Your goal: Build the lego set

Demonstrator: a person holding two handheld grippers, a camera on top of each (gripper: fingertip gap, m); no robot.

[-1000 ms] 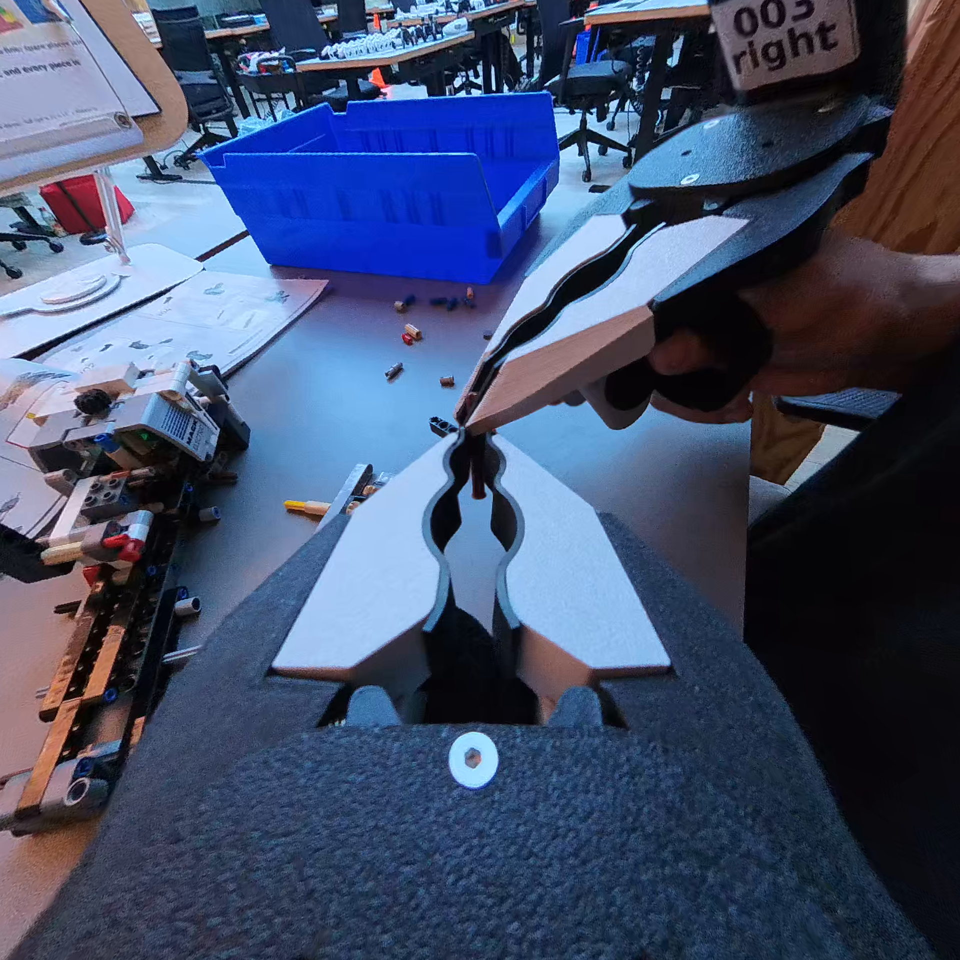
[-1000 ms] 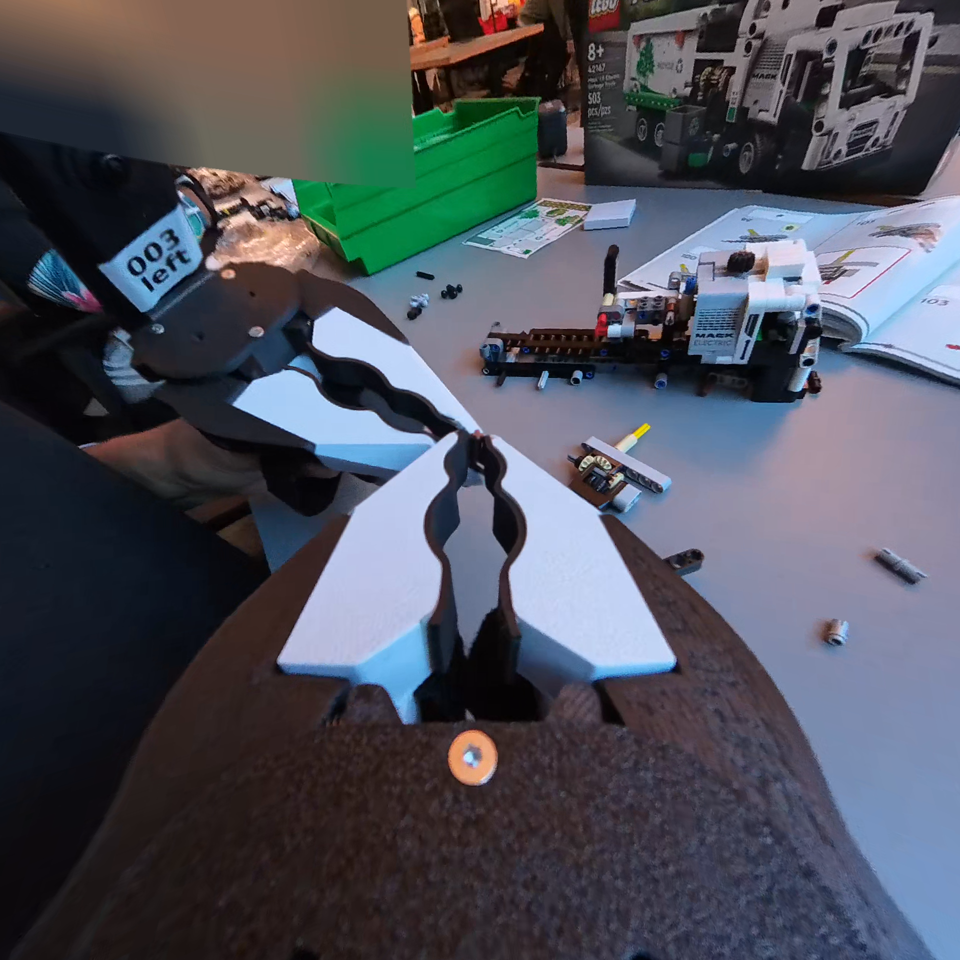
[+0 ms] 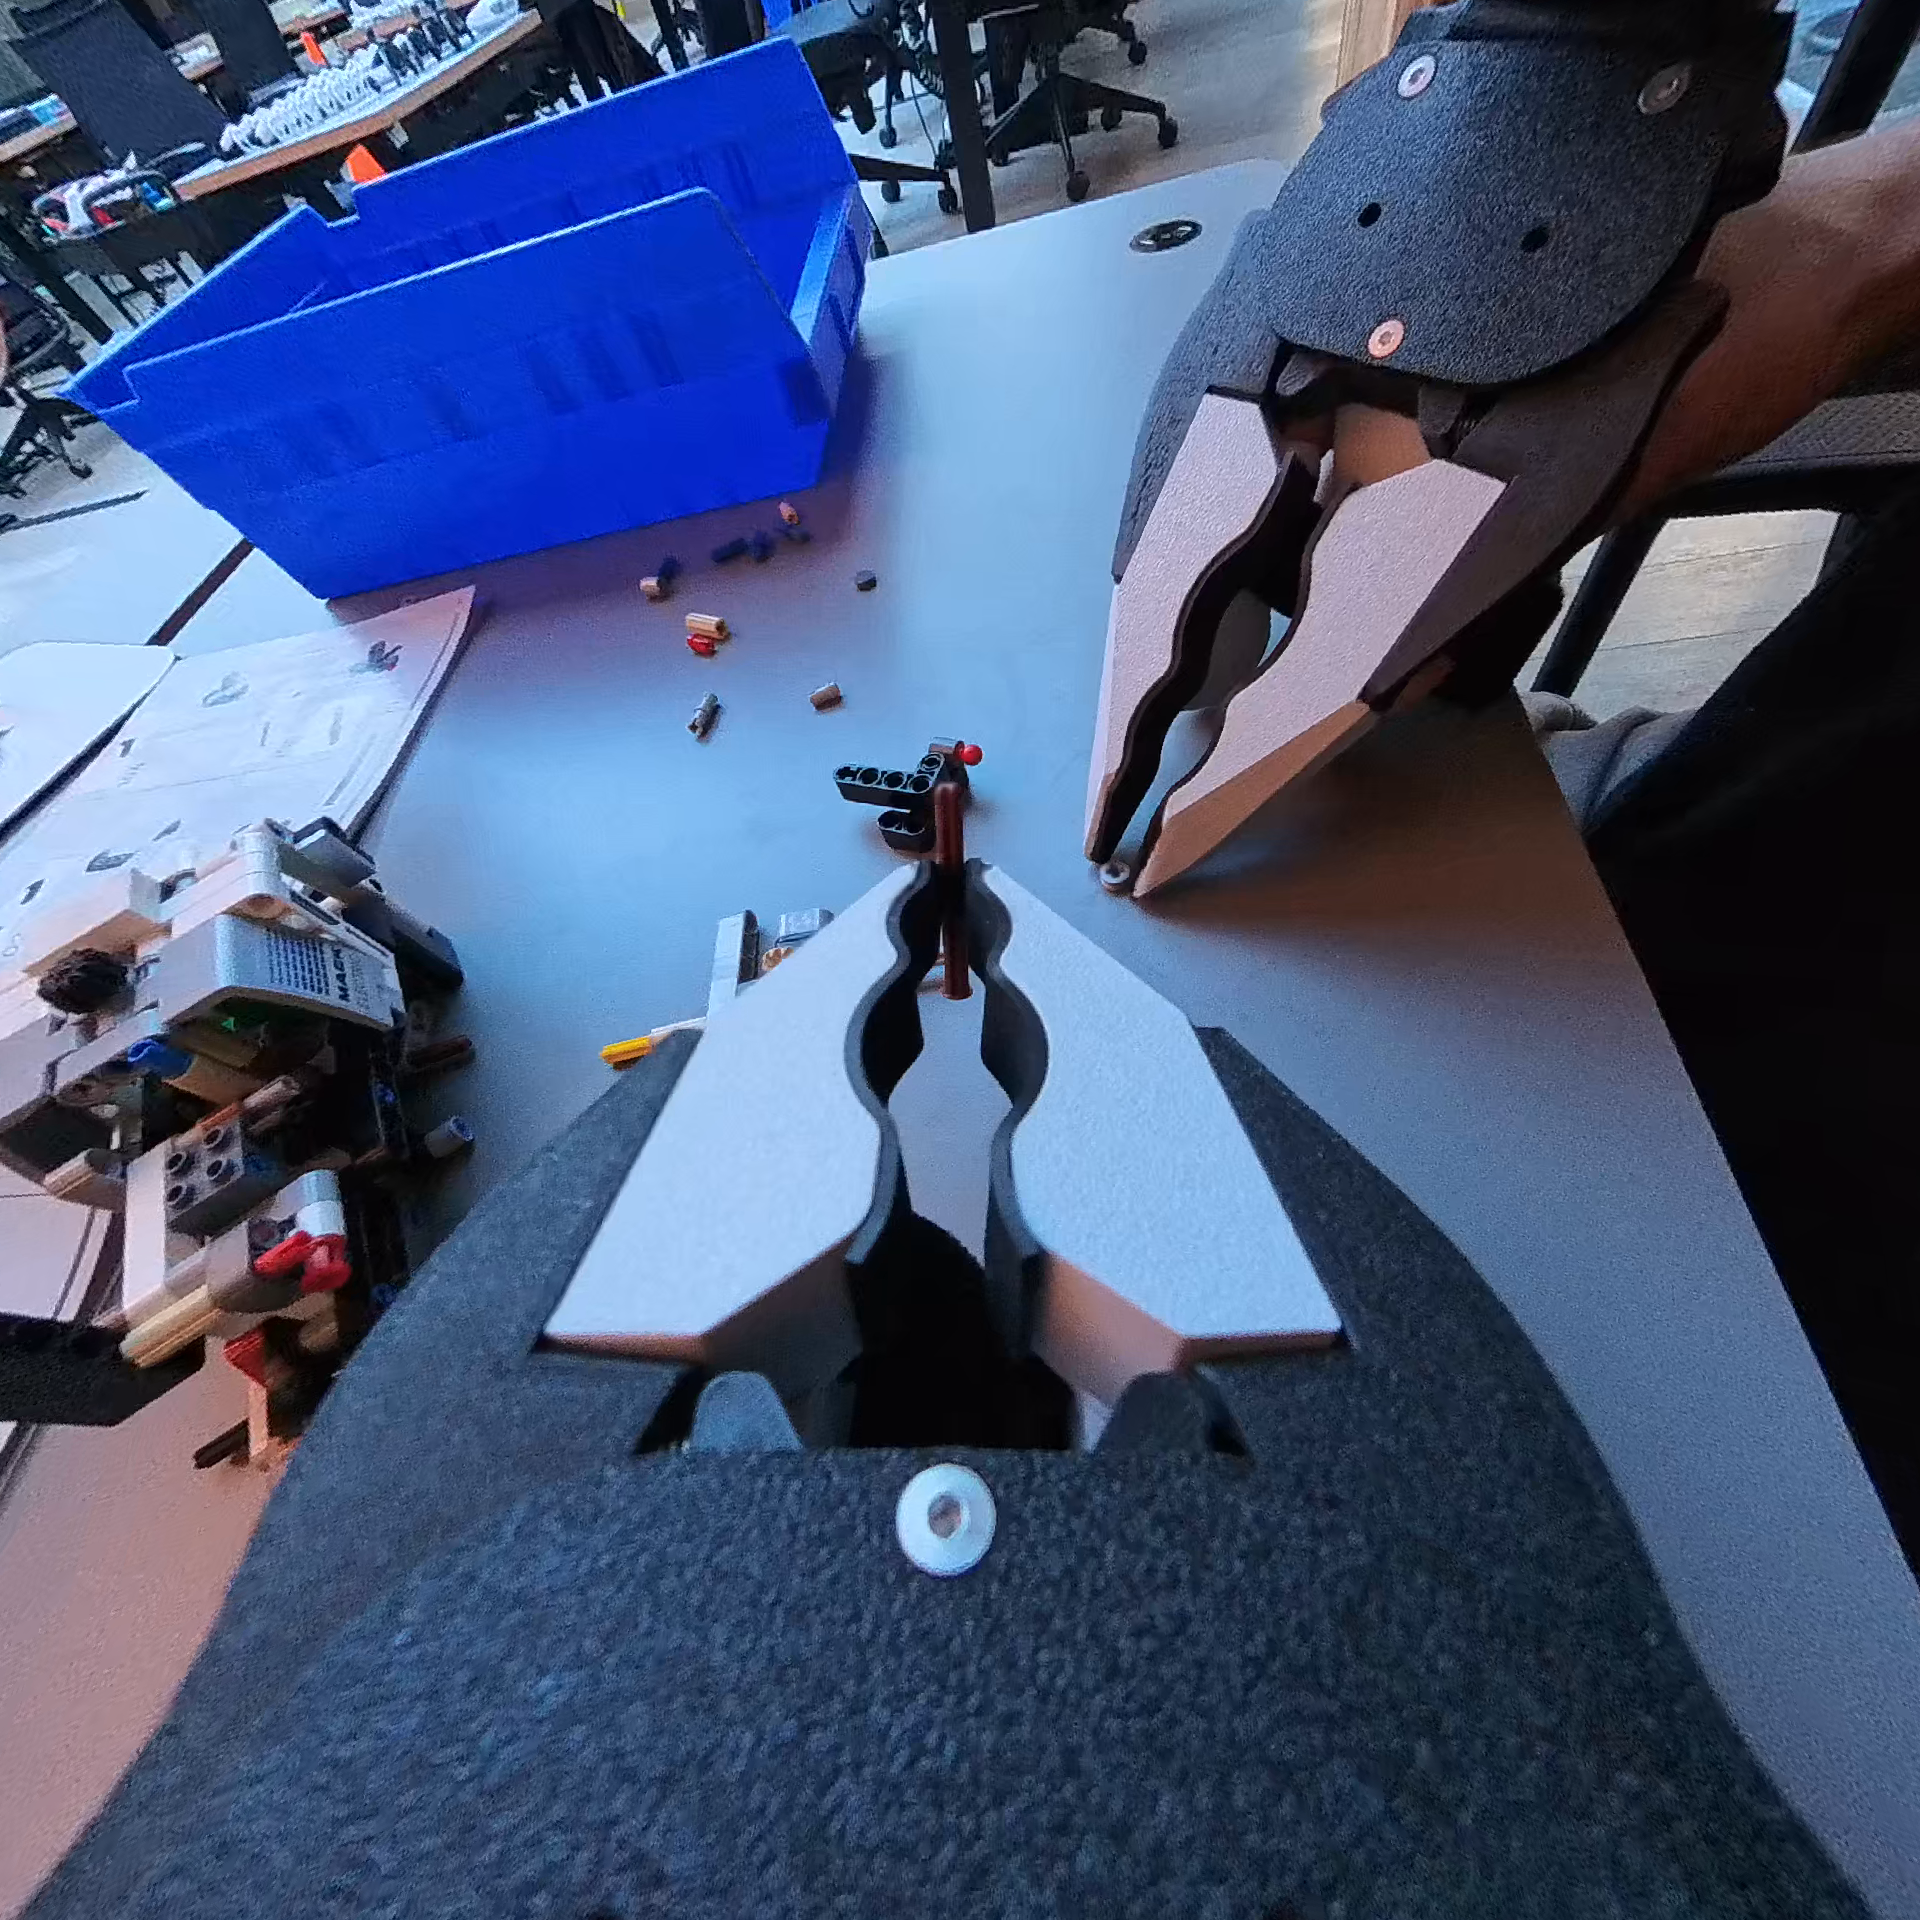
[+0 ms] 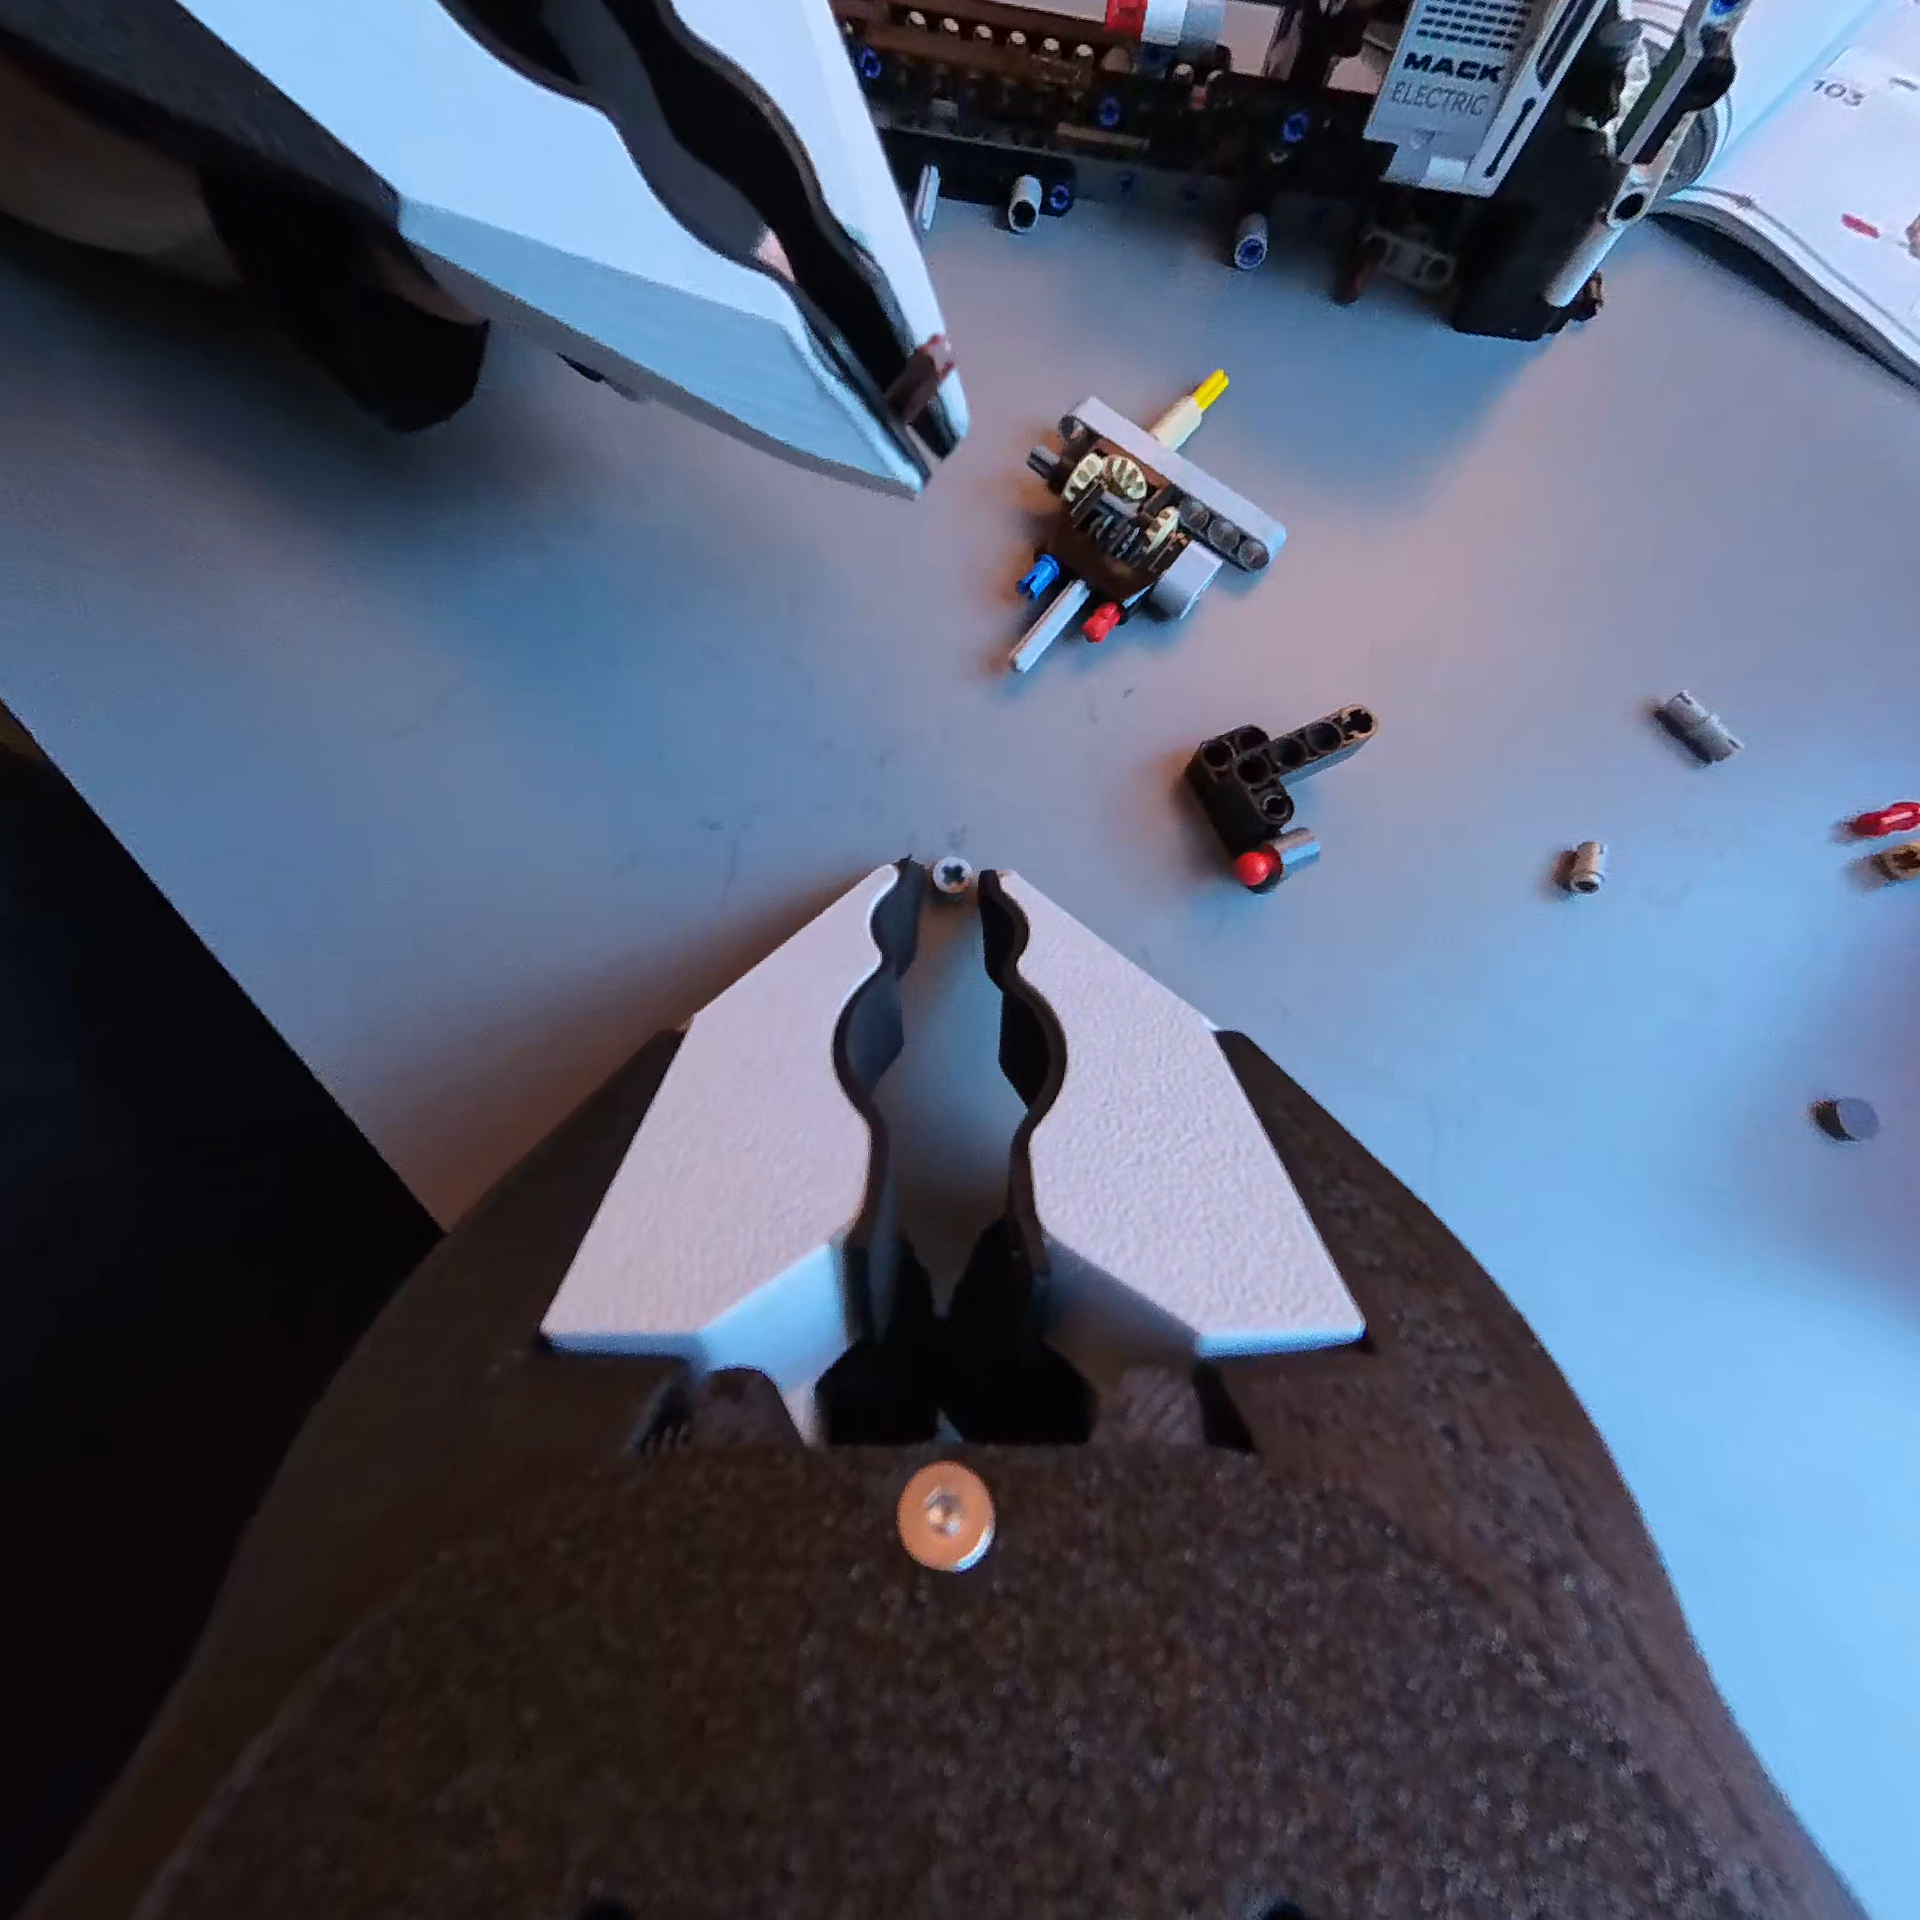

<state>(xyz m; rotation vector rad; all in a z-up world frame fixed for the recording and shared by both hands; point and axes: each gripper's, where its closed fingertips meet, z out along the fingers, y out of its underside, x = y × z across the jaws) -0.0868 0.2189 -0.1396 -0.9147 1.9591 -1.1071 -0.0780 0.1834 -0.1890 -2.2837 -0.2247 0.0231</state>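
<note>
Left wrist view: a thin brown stick [image 3: 951, 904] is pinched tight in the left gripper [image 3: 951, 883], above the grey table [image 3: 1351, 1039]. The right gripper [image 4: 948, 878] points down, tips slightly apart around a tiny grey round piece [image 4: 951, 874] on the table.

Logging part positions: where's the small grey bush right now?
The small grey bush lies on the table, between the open tips of the right tool, left of the black L-beam; left wrist view confirms.
</note>
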